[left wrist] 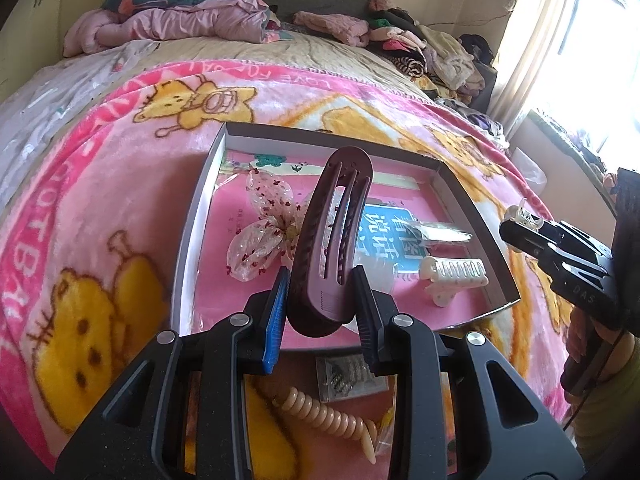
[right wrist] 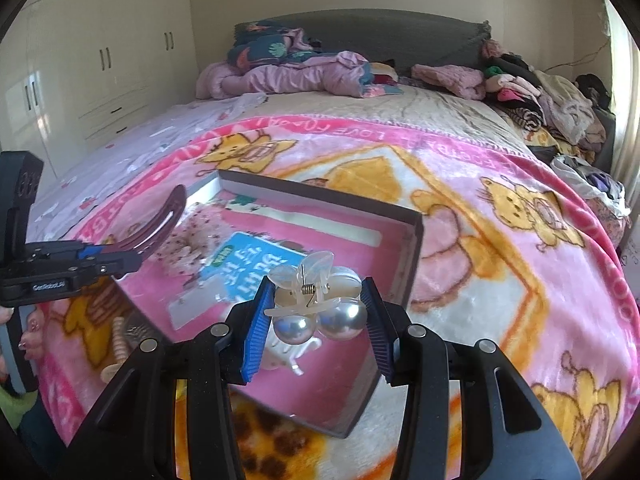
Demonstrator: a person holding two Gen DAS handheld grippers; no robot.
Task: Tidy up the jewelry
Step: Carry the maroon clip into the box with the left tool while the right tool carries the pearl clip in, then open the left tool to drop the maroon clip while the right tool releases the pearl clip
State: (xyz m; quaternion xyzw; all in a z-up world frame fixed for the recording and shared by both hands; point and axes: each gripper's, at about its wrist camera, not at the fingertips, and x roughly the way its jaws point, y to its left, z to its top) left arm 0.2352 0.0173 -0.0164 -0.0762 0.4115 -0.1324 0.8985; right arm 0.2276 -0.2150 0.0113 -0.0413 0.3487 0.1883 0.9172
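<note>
My left gripper (left wrist: 322,300) is shut on a long maroon hair clip (left wrist: 332,236), held upright over the near edge of a shallow box (left wrist: 188,232) lying on the bed. Inside the box lie a clear flower hair piece (left wrist: 260,232), a cream claw clip (left wrist: 452,276) and a small clear clip (left wrist: 444,236). My right gripper (right wrist: 316,320) is shut on a clear claw clip with pearl balls (right wrist: 320,304), hanging above the box's near corner (right wrist: 352,420). The left gripper (right wrist: 120,258) with the maroon clip (right wrist: 160,220) shows at the left of the right wrist view. The right gripper (left wrist: 516,232) shows at the right of the left wrist view.
The box rests on a pink cartoon blanket (left wrist: 100,208). A beige spiral hair tie (left wrist: 324,412) and a small packet (left wrist: 348,376) lie on the blanket just before the box. Piles of clothes (left wrist: 420,48) crowd the bed's far side. Cupboards (right wrist: 100,60) stand left; a curtained window (left wrist: 560,40) right.
</note>
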